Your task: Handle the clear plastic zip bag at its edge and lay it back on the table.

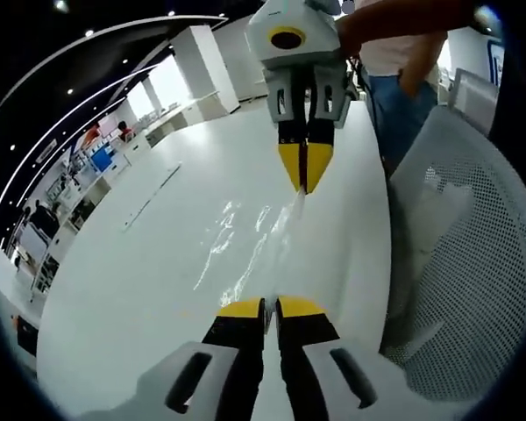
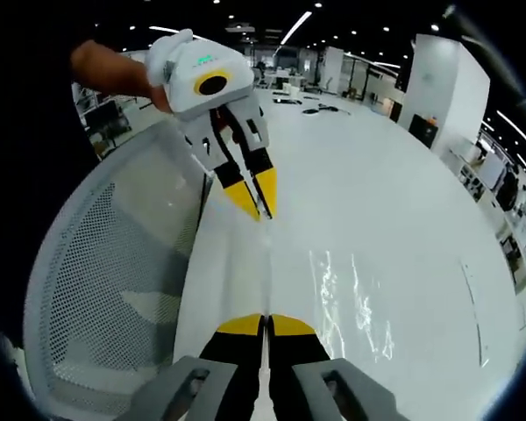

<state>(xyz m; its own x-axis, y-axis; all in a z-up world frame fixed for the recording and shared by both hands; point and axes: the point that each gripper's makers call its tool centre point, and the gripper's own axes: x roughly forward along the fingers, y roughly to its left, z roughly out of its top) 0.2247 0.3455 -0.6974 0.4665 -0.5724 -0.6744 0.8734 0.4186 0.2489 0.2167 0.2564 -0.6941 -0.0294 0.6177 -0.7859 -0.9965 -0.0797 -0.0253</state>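
Clear zip bag (image 1: 261, 241) hangs stretched between both grippers, each clamped on an edge; lower both together, flat onto the white table (image 1: 140, 289).

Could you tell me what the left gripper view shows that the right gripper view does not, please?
Left gripper view: a person in jeans standing at the table's far end. Right gripper view: a hand holding the left gripper. Both: the clear bag stretched over the white table, both grippers shut on its edges, the right gripper opposite, and a white mesh chair.
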